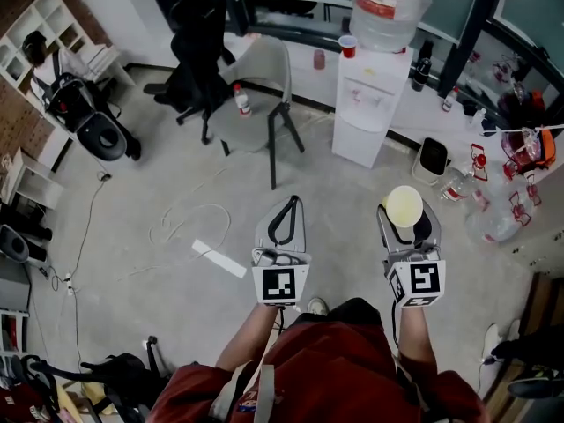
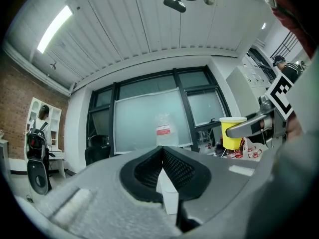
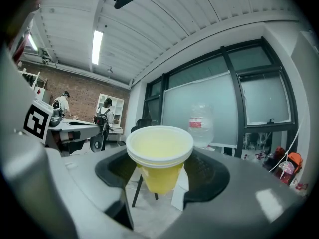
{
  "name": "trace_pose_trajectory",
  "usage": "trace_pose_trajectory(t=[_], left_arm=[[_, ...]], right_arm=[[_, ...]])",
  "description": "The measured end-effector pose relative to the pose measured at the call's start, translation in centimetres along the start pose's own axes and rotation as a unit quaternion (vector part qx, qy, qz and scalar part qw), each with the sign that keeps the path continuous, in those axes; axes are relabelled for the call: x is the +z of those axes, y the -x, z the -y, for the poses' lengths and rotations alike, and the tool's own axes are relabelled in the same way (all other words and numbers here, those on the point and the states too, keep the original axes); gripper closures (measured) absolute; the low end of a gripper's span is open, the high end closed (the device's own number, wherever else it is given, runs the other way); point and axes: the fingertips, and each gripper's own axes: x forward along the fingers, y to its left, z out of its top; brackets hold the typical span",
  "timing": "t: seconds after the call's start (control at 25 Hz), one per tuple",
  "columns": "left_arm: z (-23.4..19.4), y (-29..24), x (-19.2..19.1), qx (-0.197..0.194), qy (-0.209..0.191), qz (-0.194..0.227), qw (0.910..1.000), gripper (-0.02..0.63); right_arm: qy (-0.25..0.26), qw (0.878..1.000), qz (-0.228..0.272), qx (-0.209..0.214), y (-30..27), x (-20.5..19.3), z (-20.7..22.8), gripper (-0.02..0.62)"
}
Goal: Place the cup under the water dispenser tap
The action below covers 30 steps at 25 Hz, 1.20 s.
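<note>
The pale yellow tapered plastic cup stands upright in the air above the grey concrete floor, well short of the dispenser. Its mouth is open upward, and in the right gripper view its rolled rim looks doubled. The right hand-held gripper pinches it, with a dark jaw pressing on each side of the cup's body below the rim.

Both of the person's forearms reach forward side by side from a dark red top. The two hand-held grippers are held level and point towards the far wall. The left hand-held gripper has its jaws pressed together at the tips with nothing between them.

Ahead of the right-hand tool, the tall white water dispenser stands on the floor against the window wall, carrying one clear water bottle.

By count there is one yellow cup, one red cup on the dispenser's top, two hand-held grippers each with a square-marker cube, one dispenser, one grey chair and one black office chair to its left.
</note>
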Motion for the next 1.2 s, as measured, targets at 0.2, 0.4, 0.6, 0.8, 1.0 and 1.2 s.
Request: trace_pose_trajectory(t=[0.2,0.4,0.6,0.8,1.0,1.2], left_arm=[[-0.5,-2.5,-0.4,-0.006,-0.007,0.008,0.9999,0.6],[-0.3,-5.9,-1.4,-0.005,-0.009,0.003,0.9999,0.6],[0.0,-10.6,-3.0,-0.004,0.001,-0.019,0.9998,0.6],[0.8,-16.2,-3.9,-0.004,-0.011,-0.03,0.9995,0.6],[1.4,-21.5,-3.9,0.002,-0.002,-0.033,0.9994,0.6],[2.6,-26.4,-4.2,0.004,-0.004,-0.036,0.9993,0.6]], right_arm=[[-0.001,1.0,0.003,-0.004,-2.3,-0.3,1.1,0.304],[-0.013,1.0,0.0,-0.002,-5.2,-1.8,3.3,0.304],[-0.02,1.0,-0.003,0.002,-9.2,-2.6,6.2,0.305],[-0.034,0.999,-0.014,0.007,-13.1,-3.9,10.4,0.304],[-0.044,0.999,-0.017,0.013,-17.2,-4.6,14.3,0.304],[-0.054,0.998,-0.023,0.024,-20.6,-5.4,17.7,0.305]])
